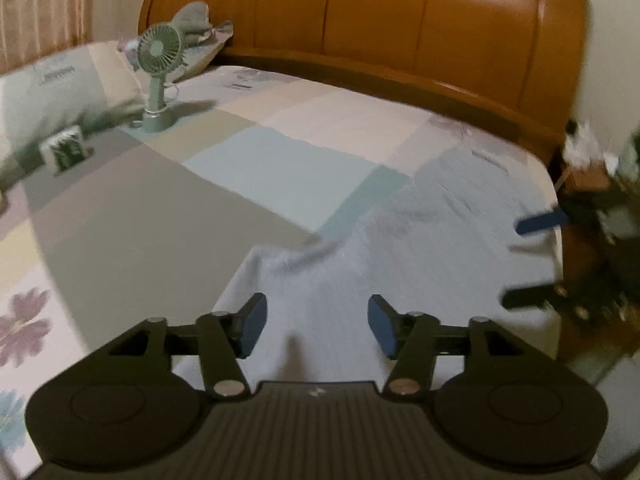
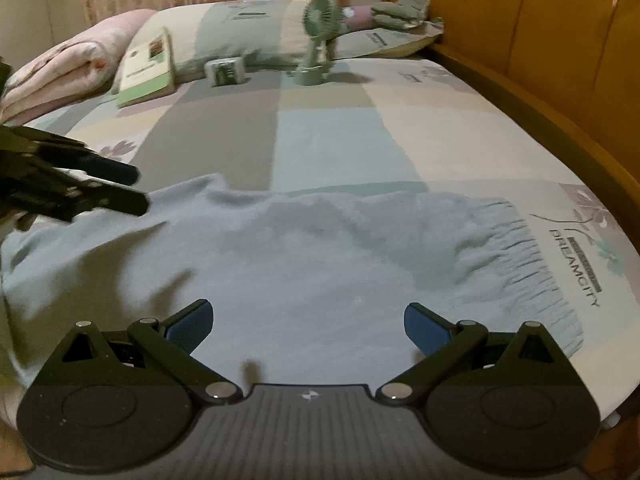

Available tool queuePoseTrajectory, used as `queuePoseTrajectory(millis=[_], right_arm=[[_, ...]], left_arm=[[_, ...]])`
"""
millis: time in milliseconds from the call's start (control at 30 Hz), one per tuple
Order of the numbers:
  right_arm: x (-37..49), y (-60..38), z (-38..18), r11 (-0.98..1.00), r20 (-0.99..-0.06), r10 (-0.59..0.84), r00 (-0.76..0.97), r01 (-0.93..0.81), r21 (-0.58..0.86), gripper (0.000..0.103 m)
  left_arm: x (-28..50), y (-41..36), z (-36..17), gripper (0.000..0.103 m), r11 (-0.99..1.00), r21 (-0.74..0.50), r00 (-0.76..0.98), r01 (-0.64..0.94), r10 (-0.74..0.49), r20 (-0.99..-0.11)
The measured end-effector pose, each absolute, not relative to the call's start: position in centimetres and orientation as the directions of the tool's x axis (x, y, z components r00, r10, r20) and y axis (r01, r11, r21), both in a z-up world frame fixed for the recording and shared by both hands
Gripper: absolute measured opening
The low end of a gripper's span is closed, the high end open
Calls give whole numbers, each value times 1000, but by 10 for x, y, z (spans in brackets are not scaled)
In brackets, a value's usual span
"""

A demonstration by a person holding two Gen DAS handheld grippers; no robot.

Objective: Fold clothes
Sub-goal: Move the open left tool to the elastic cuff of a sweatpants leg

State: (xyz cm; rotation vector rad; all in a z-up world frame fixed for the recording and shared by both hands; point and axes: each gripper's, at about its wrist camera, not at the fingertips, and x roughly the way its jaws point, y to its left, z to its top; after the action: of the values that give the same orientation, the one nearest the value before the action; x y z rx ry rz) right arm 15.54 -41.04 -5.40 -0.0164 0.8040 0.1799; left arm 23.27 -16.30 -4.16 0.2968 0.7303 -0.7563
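Both my grippers hover over the garment (image 2: 304, 264) on the bed (image 2: 328, 128). Left gripper (image 1: 316, 326) jaws wide, empty. Right gripper (image 2: 308, 324) jaws wide, empty too.

Dim, warm indoor light; soft and blurry in both views.

Lit from above: bright glare patch on the glossy wooden headboard (image 1: 400, 20) in the left wrist view, duller sheen in the right. Cast soft shadows beside the small fan (image 1: 158, 76) and under the left gripper (image 2: 132, 188) across the pale blue garment (image 2: 300, 260). Smeared heavily by motion at the right edge of the left view, nightstand clutter (image 1: 592, 184) unreadable. Curved strongly by fisheye at the borders, corners vignetted black. Looked grainy, muted in colour; far pillows (image 2: 240, 28) out of focus.
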Motion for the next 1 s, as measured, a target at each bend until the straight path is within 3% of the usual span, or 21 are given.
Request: queuePoseTrajectory(millis=[100,367,800,1000], right_arm=[[151,-394,-63,983,-737,159,657,-175,55,103],[139,-357,-91,980,-774,108,624,-198,-23,103],[110,-338,-72,989,-778,91,622,-146,-2,103],[88,-325,-46,992,-733,91,674,-127,6,103]], left_arm=[[194,-148,-51,63,705,35,519,708,-486,-703],[136,-111,-97,65,822,-46,520,568,-401,-754],[108,-81,-83,66,872,-102,527,479,-379,-761],[106,-55,-49,68,888,8,615,460,-313,-724]])
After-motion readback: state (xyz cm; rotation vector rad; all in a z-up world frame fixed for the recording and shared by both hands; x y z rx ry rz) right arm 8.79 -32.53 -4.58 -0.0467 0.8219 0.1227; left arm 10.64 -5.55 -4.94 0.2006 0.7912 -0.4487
